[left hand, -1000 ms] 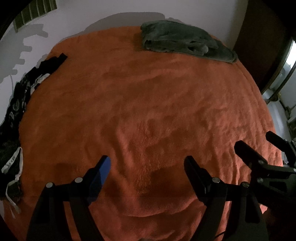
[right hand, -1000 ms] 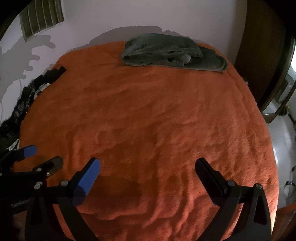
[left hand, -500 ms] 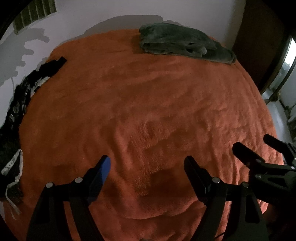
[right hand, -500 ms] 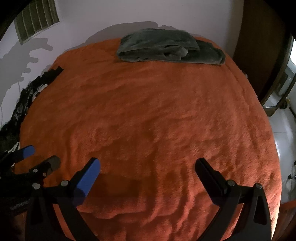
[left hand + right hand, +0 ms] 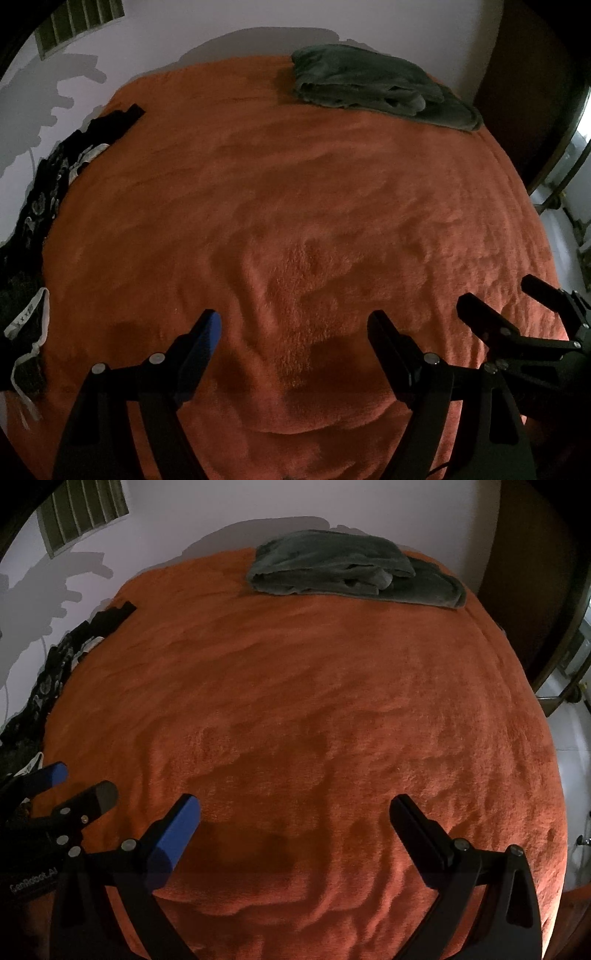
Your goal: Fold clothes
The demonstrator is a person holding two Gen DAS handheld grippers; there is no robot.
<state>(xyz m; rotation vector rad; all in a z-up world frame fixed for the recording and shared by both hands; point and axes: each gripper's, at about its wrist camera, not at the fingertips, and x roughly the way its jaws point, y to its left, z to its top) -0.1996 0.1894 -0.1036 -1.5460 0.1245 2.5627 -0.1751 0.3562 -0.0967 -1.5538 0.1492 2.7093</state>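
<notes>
Your left gripper (image 5: 293,326) has its fingers spread wide with nothing between them, one blue-padded fingertip (image 5: 211,326) and one black, hovering over the near part of the orange fleece blanket (image 5: 295,206). Your right gripper (image 5: 295,814) is spread just as wide and also empty, just beside the left one over the same near edge; each shows at the margin of the other's view, and the left one's body reads "GenRobot.AI" in white in the right wrist view. The clothes lie well apart from both sets of fingers. A dark grey folded garment (image 5: 380,86) sits at the far edge of the blanket near the white wall (image 5: 229,22), ahead and slightly to your right. A heap of black clothes (image 5: 48,181) with pale patterning runs along the blanket's left edge, nearer your left gripper; a white band (image 5: 29,321) on it carries small dark lettering too blurred to read.
</notes>
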